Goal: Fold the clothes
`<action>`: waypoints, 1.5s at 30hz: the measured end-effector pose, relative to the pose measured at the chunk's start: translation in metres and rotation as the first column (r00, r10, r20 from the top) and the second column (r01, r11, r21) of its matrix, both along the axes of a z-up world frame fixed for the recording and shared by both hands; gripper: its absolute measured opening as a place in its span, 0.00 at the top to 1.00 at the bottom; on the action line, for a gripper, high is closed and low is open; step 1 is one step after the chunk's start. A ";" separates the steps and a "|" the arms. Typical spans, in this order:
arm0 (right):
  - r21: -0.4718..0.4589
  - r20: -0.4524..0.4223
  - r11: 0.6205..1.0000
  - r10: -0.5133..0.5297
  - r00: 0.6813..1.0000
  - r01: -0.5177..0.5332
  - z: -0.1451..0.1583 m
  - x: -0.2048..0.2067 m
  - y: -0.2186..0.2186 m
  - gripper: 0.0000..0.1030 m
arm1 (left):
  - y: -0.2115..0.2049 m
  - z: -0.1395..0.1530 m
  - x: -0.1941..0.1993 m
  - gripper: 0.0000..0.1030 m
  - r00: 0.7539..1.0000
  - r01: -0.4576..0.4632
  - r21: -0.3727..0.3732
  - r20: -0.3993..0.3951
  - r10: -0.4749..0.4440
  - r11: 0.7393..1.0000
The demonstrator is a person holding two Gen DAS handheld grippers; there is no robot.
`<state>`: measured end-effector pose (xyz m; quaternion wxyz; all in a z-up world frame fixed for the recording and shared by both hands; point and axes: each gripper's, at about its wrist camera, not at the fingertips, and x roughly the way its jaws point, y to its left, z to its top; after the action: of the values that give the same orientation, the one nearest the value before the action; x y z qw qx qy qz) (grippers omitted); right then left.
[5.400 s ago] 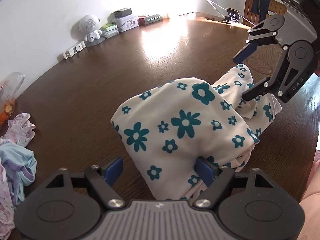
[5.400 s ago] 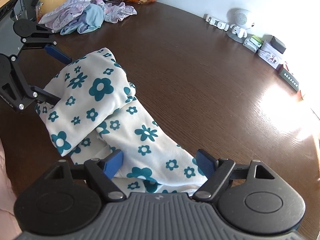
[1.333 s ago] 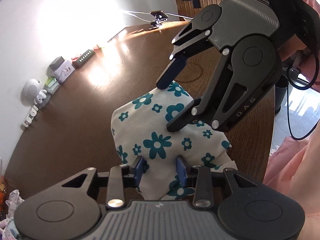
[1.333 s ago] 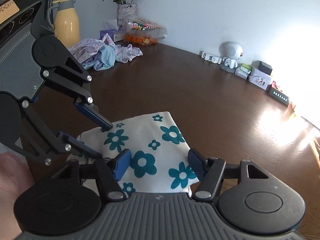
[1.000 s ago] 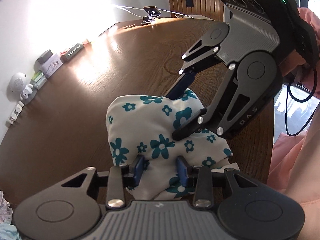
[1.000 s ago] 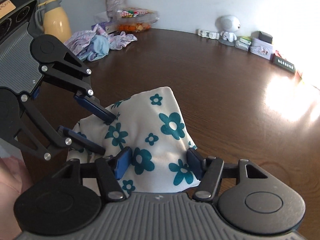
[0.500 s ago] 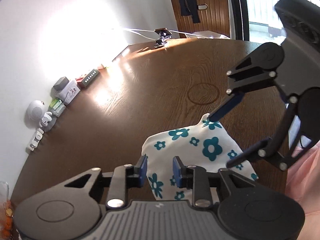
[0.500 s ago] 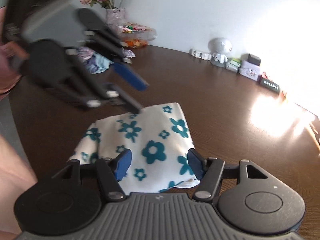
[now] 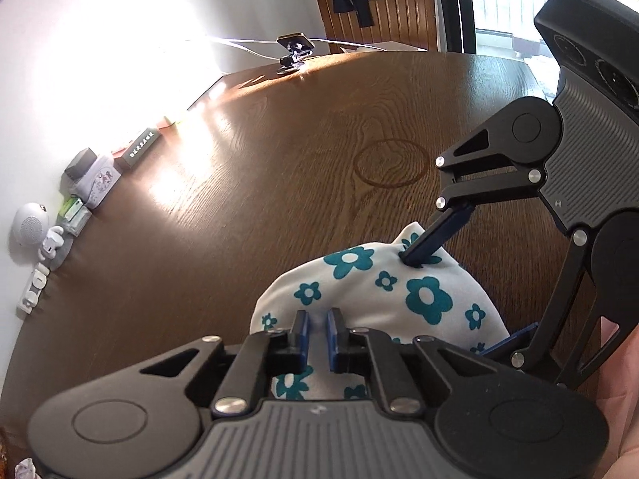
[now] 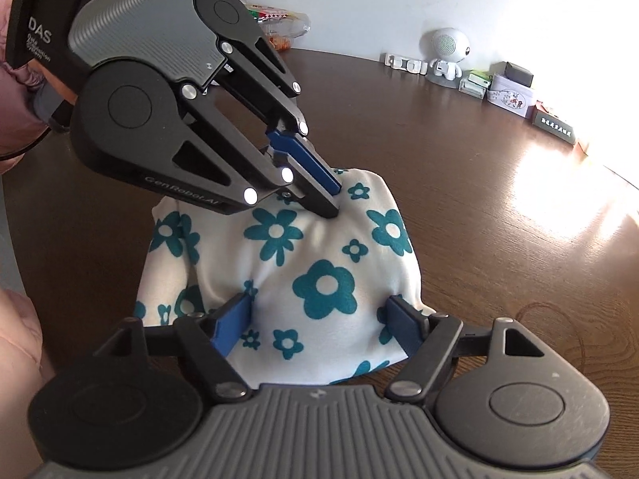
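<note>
Resting on one brown counter (image 9: 247, 199), one folded floral cloth (image 10: 319, 263), left gripper (image 10: 333, 201) at its 12 o'clock, angled down, jaws pinching it, right gripper (image 10: 319, 319) jaws wide, straddling it.

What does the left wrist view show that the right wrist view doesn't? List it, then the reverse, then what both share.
Only the left wrist view: a wooden chair, a small clamp stand at the table's far edge, and a ring mark on the wood.

Only the right wrist view: a snack container and a sleeve.

Both: the flowered cloth, the brown table, the white robot toy, the small boxes, the left gripper pinching the cloth, and the right gripper open around it.
</note>
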<state>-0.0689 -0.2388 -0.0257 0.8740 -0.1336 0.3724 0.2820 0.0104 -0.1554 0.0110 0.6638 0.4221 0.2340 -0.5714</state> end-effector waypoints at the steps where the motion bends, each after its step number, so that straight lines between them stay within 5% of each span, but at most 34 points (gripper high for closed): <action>1: -0.001 0.000 1.000 -0.003 1.000 0.003 0.000 0.000 0.001 0.27 | 0.000 -0.001 0.000 0.93 1.000 -0.001 -0.003 -0.001 0.001 1.000; 4: 0.015 -0.002 1.000 -0.022 1.000 0.022 0.009 -0.005 0.000 0.22 | 0.009 0.014 0.001 0.76 0.999 -0.041 -0.050 -0.010 0.040 0.998; 6: 0.051 -0.007 0.997 -0.051 0.999 0.052 0.017 -0.011 -0.006 0.18 | 0.023 0.027 0.003 0.23 0.997 -0.080 -0.107 -0.030 0.077 0.991; 8: 0.091 -0.016 0.992 -0.084 0.996 0.085 0.025 -0.017 -0.013 0.00 | 0.038 0.038 0.006 0.02 0.993 -0.118 -0.161 -0.049 0.112 0.980; 11: 0.153 -0.067 0.973 -0.167 0.984 0.175 0.028 -0.020 -0.030 0.00 | 0.058 0.046 0.010 0.02 0.983 -0.179 -0.186 -0.078 0.167 0.966; 19: 0.337 -0.294 0.854 -0.303 0.906 0.395 0.010 -0.016 -0.062 0.00 | 0.077 0.034 0.042 0.02 0.924 -0.314 -0.112 -0.263 0.277 0.943; 27: 0.351 -0.379 0.801 -0.353 0.855 0.486 -0.002 0.001 -0.059 0.01 | 0.067 0.010 0.080 0.06 0.817 -0.399 -0.040 -0.469 0.336 0.916; 31: 0.392 -0.433 0.743 -0.371 0.821 0.543 -0.013 0.010 -0.061 0.18 | 0.060 0.003 0.088 0.14 0.773 -0.396 -0.017 -0.546 0.323 0.918; 40: 0.425 -0.431 0.714 -0.380 0.819 0.556 -0.022 0.015 -0.054 0.26 | 0.062 -0.032 0.109 0.37 0.573 -0.377 0.026 -0.779 0.255 0.926; 45: 0.456 -0.440 0.695 -0.366 0.820 0.556 -0.026 0.019 -0.056 0.37 | 0.073 -0.037 0.106 0.44 0.553 -0.397 -0.013 -0.802 0.227 0.918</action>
<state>-0.0497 -0.2947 -0.0518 0.8443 0.2774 0.4277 0.1651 0.1162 -0.0828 -0.0257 0.6215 0.0134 0.5156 -0.5897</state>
